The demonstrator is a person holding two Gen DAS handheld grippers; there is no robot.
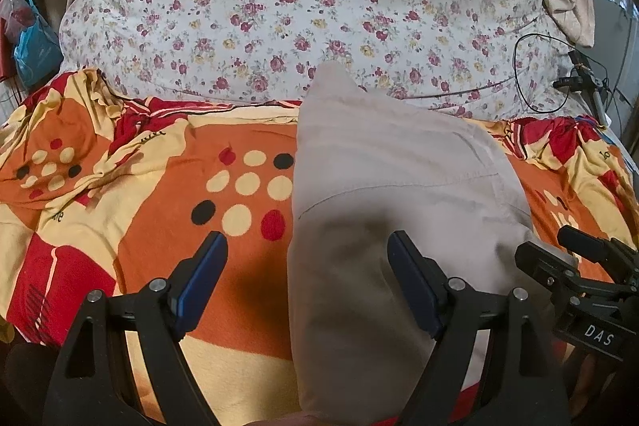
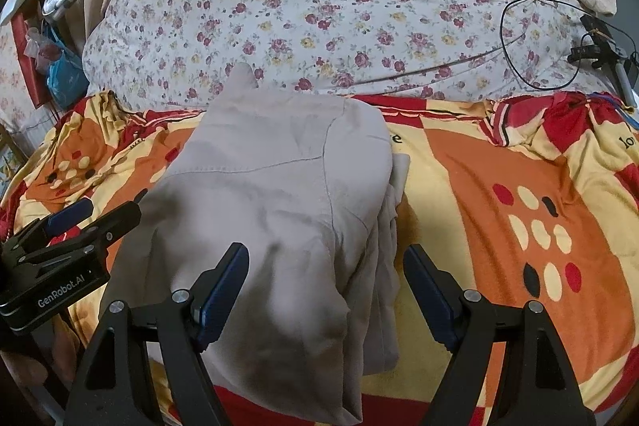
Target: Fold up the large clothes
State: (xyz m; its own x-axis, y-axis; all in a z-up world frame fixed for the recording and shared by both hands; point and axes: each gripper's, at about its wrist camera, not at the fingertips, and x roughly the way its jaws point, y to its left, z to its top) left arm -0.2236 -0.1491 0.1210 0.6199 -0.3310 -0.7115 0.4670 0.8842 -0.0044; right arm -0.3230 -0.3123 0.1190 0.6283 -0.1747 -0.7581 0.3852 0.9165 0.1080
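Folded pale grey cotton garment (image 2: 279, 210) lies on the orange, red and cream spotted blanket (image 2: 499, 194), its far corner touching the floral quilt (image 2: 339, 26). Left claw (image 1: 307, 262) spread over the garment's left edge; right claw (image 2: 325, 274) spread over its right edge, both empty.

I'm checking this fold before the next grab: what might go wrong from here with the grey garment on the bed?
1. The grey garment shows loose layers at its right edge, so a pinch by the right gripper may catch only some layers and undo the fold.
2. The left gripper straddles the garment's left edge over the patterned blanket; closing there might grab the blanket too.
Both grippers are open, holding nothing.
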